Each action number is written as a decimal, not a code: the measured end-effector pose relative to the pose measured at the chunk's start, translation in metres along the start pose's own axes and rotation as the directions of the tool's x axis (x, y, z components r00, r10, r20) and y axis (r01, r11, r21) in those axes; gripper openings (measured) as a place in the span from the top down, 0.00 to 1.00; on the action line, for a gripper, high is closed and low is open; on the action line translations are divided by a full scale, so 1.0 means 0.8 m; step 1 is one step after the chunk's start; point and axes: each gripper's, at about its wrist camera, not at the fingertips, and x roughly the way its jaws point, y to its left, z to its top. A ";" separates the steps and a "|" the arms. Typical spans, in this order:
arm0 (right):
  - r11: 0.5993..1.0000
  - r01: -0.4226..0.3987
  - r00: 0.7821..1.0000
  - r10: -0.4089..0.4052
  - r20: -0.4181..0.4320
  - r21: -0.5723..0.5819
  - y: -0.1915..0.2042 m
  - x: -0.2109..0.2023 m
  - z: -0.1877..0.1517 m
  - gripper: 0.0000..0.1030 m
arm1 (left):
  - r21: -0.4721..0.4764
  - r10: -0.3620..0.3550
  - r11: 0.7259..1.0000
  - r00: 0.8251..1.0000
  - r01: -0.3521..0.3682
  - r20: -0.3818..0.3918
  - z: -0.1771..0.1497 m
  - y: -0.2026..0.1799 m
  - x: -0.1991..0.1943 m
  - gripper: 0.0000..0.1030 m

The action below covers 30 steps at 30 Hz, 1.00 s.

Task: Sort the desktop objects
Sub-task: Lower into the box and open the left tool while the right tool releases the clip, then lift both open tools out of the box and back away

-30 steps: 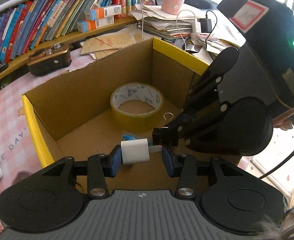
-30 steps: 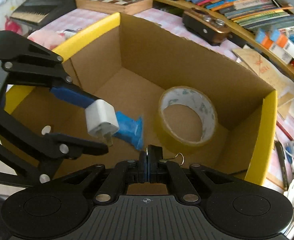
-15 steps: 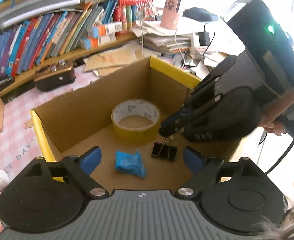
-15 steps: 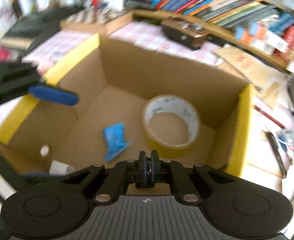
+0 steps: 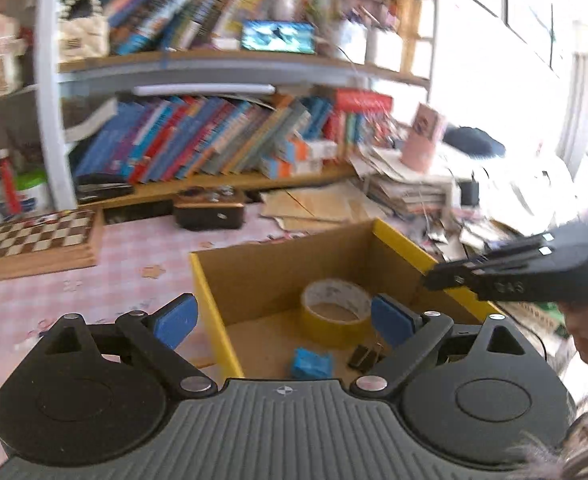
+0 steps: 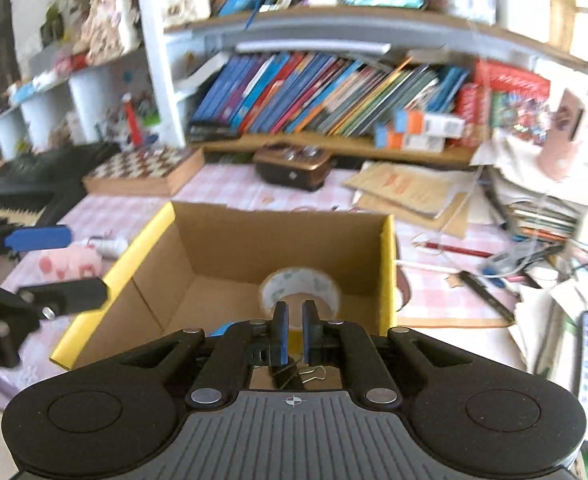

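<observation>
The left gripper (image 5: 282, 320) is held with its jaws spread wide (nothing between them); the right gripper (image 6: 293, 330) is held slightly parted.

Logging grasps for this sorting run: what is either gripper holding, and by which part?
Nothing. The left gripper is wide open; the right gripper has a small empty gap.

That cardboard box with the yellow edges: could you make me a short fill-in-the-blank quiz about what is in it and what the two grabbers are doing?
1. The roll of tape lies inside the ____.
2. The left gripper has its blue pads wide ____.
3. The binder clip is coloured ____.
4. On the pink checked tablecloth, left of the box, sits a wooden ____.

Missing words: box; open; black; chessboard
</observation>
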 end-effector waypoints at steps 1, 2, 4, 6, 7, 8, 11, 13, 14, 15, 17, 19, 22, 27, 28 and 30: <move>1.000 0.009 1.000 -0.010 0.009 0.007 0.002 -0.004 -0.004 0.91 | -0.013 0.008 1.000 1.000 -0.008 0.010 -0.002 0.003 -0.007 0.09; 1.000 0.018 1.000 -0.018 0.019 0.016 0.004 -0.010 -0.008 0.91 | -0.025 0.017 1.000 1.000 -0.016 0.019 -0.005 0.006 -0.014 0.08; 0.999 0.037 0.999 -0.038 0.038 0.031 0.009 -0.022 -0.016 0.91 | -0.044 0.031 0.999 0.999 -0.030 0.033 -0.012 0.010 -0.028 0.07; 0.997 0.058 0.997 -0.061 0.056 0.045 0.015 -0.034 -0.025 0.91 | -0.064 0.047 0.997 0.998 -0.044 0.040 -0.020 0.015 -0.041 0.06; 0.996 0.071 0.995 -0.075 0.064 0.055 0.017 -0.040 -0.029 0.91 | -0.070 0.052 0.996 0.998 -0.049 0.042 -0.024 0.016 -0.046 0.06; 0.995 0.083 0.994 -0.088 0.070 0.064 0.020 -0.045 -0.034 0.91 | -0.073 0.057 0.996 0.998 -0.054 0.042 -0.029 0.018 -0.051 0.06; 0.988 0.123 0.988 -0.131 0.087 0.088 0.030 -0.058 -0.049 0.89 | -0.075 0.065 0.995 0.997 -0.062 0.036 -0.045 0.022 -0.068 0.04; 0.983 0.151 0.983 -0.161 0.093 0.109 0.037 -0.066 -0.061 0.83 | -0.077 0.066 0.995 0.997 -0.064 0.031 -0.055 0.025 -0.078 0.04; 0.979 0.162 0.980 -0.174 0.093 0.120 0.040 -0.069 -0.066 0.81 | -0.077 0.066 0.995 0.997 -0.064 0.027 -0.060 0.026 -0.083 0.04; 0.976 0.174 0.978 -0.186 0.092 0.129 0.044 -0.071 -0.072 0.81 | -0.078 0.064 0.995 0.998 -0.062 0.021 -0.066 0.027 -0.087 0.04; 0.968 0.199 0.973 -0.213 0.084 0.152 0.052 -0.077 -0.084 0.81 | -0.082 0.065 0.995 0.998 -0.064 0.006 -0.078 0.030 -0.097 0.04; 0.958 0.216 0.970 -0.233 0.073 0.188 0.059 -0.082 -0.097 0.80 | -0.088 0.069 0.994 0.998 -0.069 -0.005 -0.089 0.033 -0.105 0.04; 0.941 0.245 0.964 -0.262 0.045 0.231 0.071 -0.087 -0.118 0.74 | -0.105 0.072 0.992 0.997 -0.075 -0.031 -0.106 0.041 -0.116 0.03; 0.933 0.278 0.958 -0.287 0.003 0.227 0.101 -0.094 -0.146 0.65 | -0.101 0.075 0.992 0.995 -0.081 -0.058 -0.126 0.053 -0.133 0.02; 0.933 0.282 0.957 -0.290 -0.001 0.225 0.107 -0.096 -0.150 0.61 | -0.102 0.074 0.992 0.995 -0.080 -0.061 -0.129 0.057 -0.136 0.01; 0.933 0.284 0.957 -0.290 -0.005 0.221 0.118 -0.099 -0.155 0.56 | -0.109 0.069 0.991 0.996 -0.075 -0.063 -0.133 0.063 -0.141 0.00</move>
